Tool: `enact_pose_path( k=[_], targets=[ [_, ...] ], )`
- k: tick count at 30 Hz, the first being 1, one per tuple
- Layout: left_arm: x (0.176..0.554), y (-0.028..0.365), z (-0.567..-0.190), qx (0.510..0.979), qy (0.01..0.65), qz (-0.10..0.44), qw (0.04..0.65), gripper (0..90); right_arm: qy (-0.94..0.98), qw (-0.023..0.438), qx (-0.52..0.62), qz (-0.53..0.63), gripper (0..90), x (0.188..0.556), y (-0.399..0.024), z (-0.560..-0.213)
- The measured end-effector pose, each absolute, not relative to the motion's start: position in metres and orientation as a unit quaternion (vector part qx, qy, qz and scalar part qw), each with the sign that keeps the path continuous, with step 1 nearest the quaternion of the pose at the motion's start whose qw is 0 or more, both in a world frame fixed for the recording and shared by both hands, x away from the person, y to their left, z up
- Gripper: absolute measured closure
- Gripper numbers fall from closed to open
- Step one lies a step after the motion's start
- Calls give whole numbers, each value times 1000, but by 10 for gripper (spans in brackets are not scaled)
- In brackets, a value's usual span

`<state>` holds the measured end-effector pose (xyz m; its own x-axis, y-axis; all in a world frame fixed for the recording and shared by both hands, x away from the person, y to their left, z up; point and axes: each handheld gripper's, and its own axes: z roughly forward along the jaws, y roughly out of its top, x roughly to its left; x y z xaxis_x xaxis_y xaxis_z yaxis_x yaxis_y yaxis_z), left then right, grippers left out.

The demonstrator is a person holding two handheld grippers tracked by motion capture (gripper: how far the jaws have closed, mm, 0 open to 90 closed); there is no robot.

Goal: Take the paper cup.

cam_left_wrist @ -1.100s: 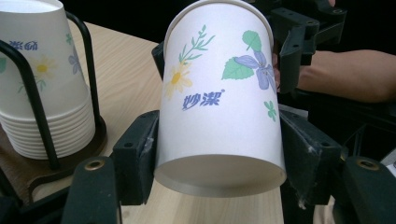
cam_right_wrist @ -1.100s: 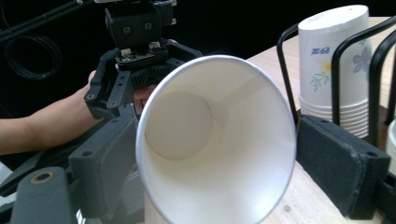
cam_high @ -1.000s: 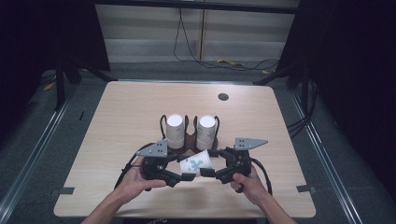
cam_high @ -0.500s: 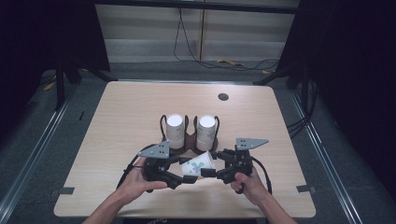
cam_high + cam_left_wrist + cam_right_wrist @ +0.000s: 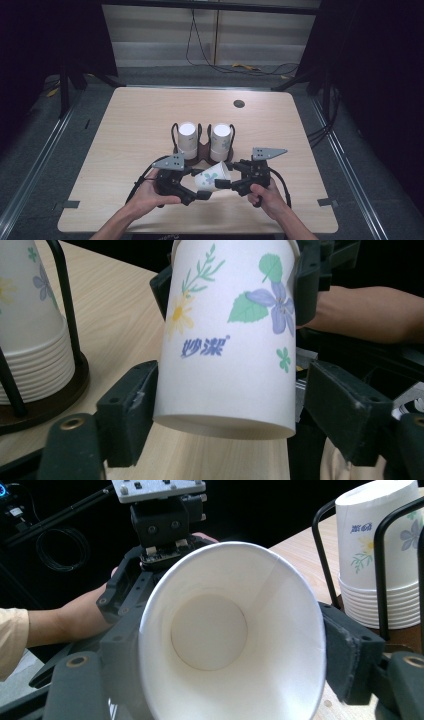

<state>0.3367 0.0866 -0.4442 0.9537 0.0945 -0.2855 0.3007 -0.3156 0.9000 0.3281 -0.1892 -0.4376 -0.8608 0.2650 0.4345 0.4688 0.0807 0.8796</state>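
While held sideways between both grippers, near the front edge of the table (image 5: 125, 115), paper cup (image 5: 213, 176) hanging just above the wood, in front of the cup holder (image 5: 200, 150). Printed with flowers, green leaves and a blue logo; base toward the left gripper, open mouth toward the right.

Left gripper (image 5: 200, 194) first: jaws just been opening, now standing apart with the cup's base end between them. In the left gripper view (image 5: 224, 385), one pad right against the cup wall on one side, clear gap showing between the other pad and the cup. No squeeze from this one.

Over to the right gripper (image 5: 224, 183): jaws just been closing, and now clamped on the cup near its rim. In the right gripper view (image 5: 230, 680), pads pressed to both sides of the wide white mouth, round bottom visible deep inside. Cup carried by this grip.

Behind, two stacks of paper cups (image 5: 188, 140) standing upside down in the black wire holder, side by side, well apart from the held cup. Both hands low at the table's near edge, left hand (image 5: 147, 192) and right hand (image 5: 265, 195) wrapped round their grippers.
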Motion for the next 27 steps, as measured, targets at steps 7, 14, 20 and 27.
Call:
enact_pose_path(
  k=[7,14,20,27],
  targets=[
    [341,89,-450,821,138,-75,549,164,-731,71,-265,-625,255,332,-193,-436],
    [345,96,-454,831,155,-60,530,167,-734,52,-285,-614,257,335,-197,-435],
    [350,106,-459,842,177,-29,509,180,-742,27,-297,-600,259,334,-197,-430],
    [356,131,-462,834,239,13,497,232,-756,-22,-314,-574,261,332,-203,-425]
  ],
)
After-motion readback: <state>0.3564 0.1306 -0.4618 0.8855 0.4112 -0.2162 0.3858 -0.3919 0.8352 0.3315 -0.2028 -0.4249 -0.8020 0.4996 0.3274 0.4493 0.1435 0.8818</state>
